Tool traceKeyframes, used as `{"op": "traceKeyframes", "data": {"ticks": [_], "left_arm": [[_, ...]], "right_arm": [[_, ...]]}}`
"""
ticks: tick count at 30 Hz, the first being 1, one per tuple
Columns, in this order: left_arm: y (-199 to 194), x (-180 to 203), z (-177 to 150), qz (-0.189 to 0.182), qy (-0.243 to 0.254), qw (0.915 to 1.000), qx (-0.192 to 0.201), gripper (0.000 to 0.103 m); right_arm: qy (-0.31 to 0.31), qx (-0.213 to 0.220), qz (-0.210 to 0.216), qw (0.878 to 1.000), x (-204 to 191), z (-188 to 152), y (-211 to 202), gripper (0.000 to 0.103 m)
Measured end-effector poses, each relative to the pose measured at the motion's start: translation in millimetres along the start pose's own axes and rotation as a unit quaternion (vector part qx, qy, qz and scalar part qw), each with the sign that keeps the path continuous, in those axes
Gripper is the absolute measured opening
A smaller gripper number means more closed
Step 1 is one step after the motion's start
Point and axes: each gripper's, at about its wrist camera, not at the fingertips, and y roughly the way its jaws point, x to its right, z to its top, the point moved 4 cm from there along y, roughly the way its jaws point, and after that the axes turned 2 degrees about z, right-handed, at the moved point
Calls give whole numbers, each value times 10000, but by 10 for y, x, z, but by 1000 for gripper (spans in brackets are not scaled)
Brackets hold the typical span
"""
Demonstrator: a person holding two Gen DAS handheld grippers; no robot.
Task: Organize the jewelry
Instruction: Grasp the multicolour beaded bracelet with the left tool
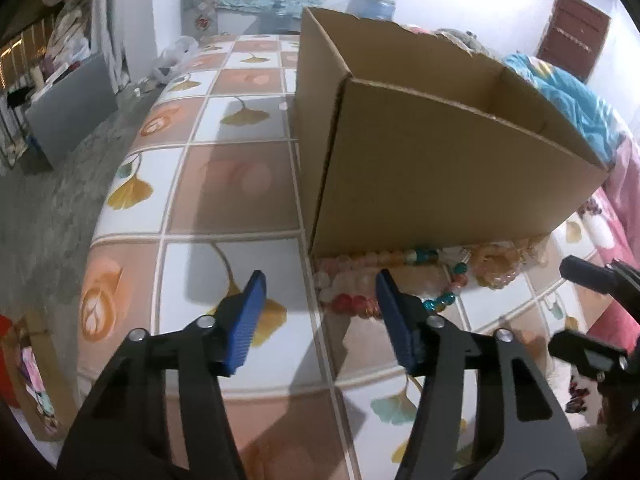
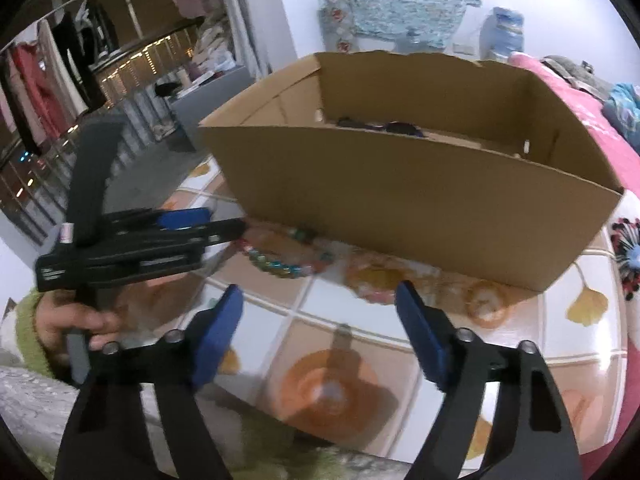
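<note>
Presently, the open cardboard box (image 1: 440,168) serves as the reference point; it stands on a table covered with a tile-and-ginkgo-leaf patterned cloth (image 1: 224,184). The jewelry, a cluster of beaded bracelets (image 1: 420,276), lies on the cloth directly against the base of the box's near wall. The beads are pink, orange, white, red and teal; individual pieces cannot be separated with certainty.

The left gripper (image 1: 320,300) is held in front of that near wall, its blue-padded fingers (image 1: 250,320) spread apart, nothing between them. Its right-hand finger sits just above the edge of the bracelet cluster; contact cannot be confirmed.

From the right wrist view, the right gripper (image 2: 318,320) is likewise spread wide and empty, poised before the same wall of the box (image 2: 400,200), with the bracelets (image 2: 288,256) between its fingertips and the box base. The image of the beads here is blurred.

The person's left hand (image 2: 72,320), in a green sleeve, grips the handle of the left gripper to the left of the box.

Inside the box, dark items (image 2: 380,126) lie on the floor near the far wall; their nature cannot be determined.

Pink bedding (image 2: 572,108) lies to the right of the box.
</note>
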Motion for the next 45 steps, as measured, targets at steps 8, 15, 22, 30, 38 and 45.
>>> {"op": "traceKeyframes", "data": {"ticks": [8,15,22,30,38,45], "left_arm": [[117,33,33,186,274,9994,-74,40],[87,49,-4,59,392,9991,-149,26],[8,19,-98,-305,176,9991,-223,24],[69,24,-36,-356,189,9989,-258,24],[101,73,-29,-238,465,9985,-159,24],[97,107,-34,-85,633,9979,-86,9]], "right_arm": [[326,-152,290,9989,-55,27,93,46],[613,-341,513,9962,-54,161,337,25],[775,-540,317,9950,24,289,597,21],[758,-819,123,9937,27,311,827,19],[549,-870,-80,9947,-57,334,900,17],[419,-767,-273,9958,-129,356,954,10]]}}
